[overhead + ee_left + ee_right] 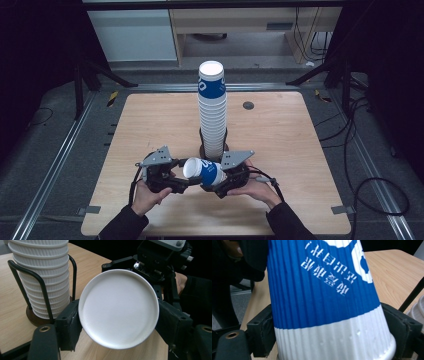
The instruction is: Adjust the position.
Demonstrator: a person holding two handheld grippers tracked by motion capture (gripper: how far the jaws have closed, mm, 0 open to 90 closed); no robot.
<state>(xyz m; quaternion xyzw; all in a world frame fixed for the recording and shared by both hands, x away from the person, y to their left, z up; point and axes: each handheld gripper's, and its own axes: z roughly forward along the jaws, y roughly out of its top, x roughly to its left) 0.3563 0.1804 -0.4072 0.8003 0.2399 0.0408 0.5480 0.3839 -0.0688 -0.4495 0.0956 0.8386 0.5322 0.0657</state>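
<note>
A blue and white ribbed paper cup point(210, 172) lies on its side just above the table's near edge, held between both grippers. My left gripper point(187, 176) has its pads against the cup's flat white base point(118, 307), one on each side. My right gripper point(216, 181) grips the wide white mouth end point(332, 337), and both pads touch the cup wall there. In the left gripper view the right gripper point(160, 260) shows behind the cup. Just behind the cup stands a tall stack of upturned cups point(212, 115) in a black wire holder point(45, 297) on a round wooden foot.
The wooden table point(150, 130) has a small dark round disc point(248, 105) at the back right. Metal rails and cables run along the floor on both sides. The cup stack point(42, 277) is close to the left gripper's left jaw.
</note>
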